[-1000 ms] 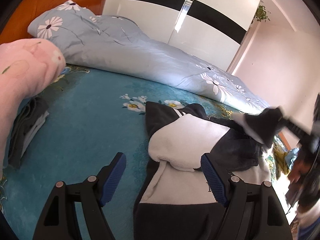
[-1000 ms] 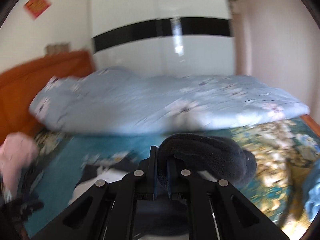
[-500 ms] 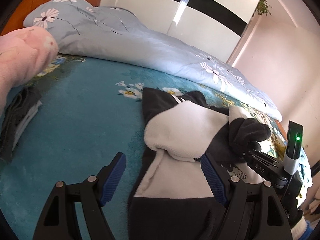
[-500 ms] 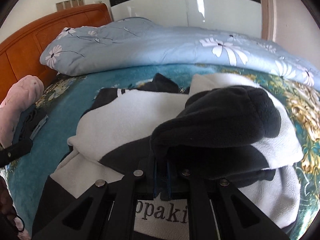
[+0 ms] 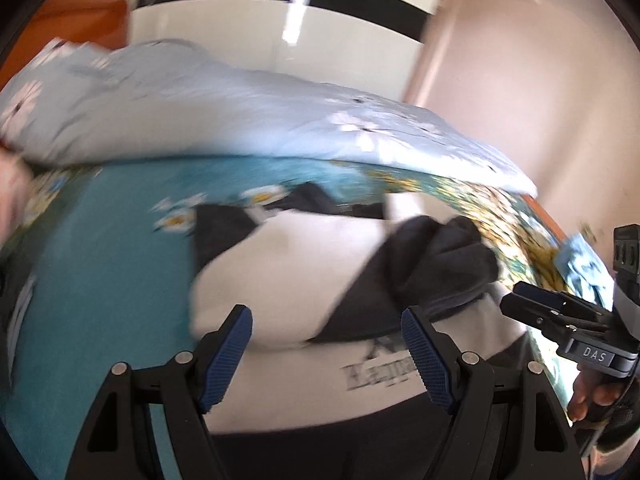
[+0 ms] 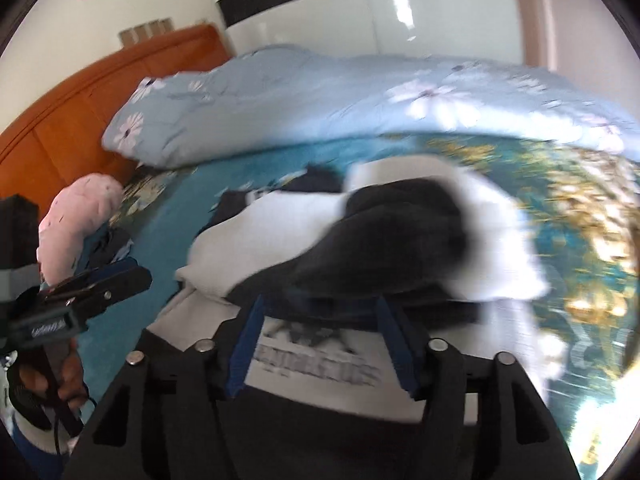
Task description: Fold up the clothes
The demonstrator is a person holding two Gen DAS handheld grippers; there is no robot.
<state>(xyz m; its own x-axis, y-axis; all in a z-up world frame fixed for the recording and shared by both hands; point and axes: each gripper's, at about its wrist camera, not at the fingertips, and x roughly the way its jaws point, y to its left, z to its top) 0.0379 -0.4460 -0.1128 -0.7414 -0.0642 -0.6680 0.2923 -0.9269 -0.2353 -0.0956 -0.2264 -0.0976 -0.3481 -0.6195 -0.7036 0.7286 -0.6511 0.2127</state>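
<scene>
A black and white fleece sweatshirt (image 5: pixel 304 264) lies on the teal bedspread (image 5: pixel 112 248), both sleeves folded across its chest; it also shows in the right wrist view (image 6: pixel 360 240). The dark sleeve end (image 5: pixel 444 256) rests on top. My left gripper (image 5: pixel 328 352) is open and empty, just above the garment's lower chest. My right gripper (image 6: pixel 320 340) is open and empty above the printed lettering (image 6: pixel 316 364); it shows at the right edge of the left wrist view (image 5: pixel 560 312). Both views are motion blurred.
A light blue flowered duvet (image 6: pixel 340 100) is bunched along the far side of the bed. A pink pillow (image 6: pixel 80 216) and dark folded clothes (image 6: pixel 112 244) lie at the left. An orange headboard (image 6: pixel 80 112) and wardrobe stand behind.
My right gripper has let go of the dark sleeve, which now lies across the chest, and has drawn back with jaws open. Both grippers are moving; the left stays open.
</scene>
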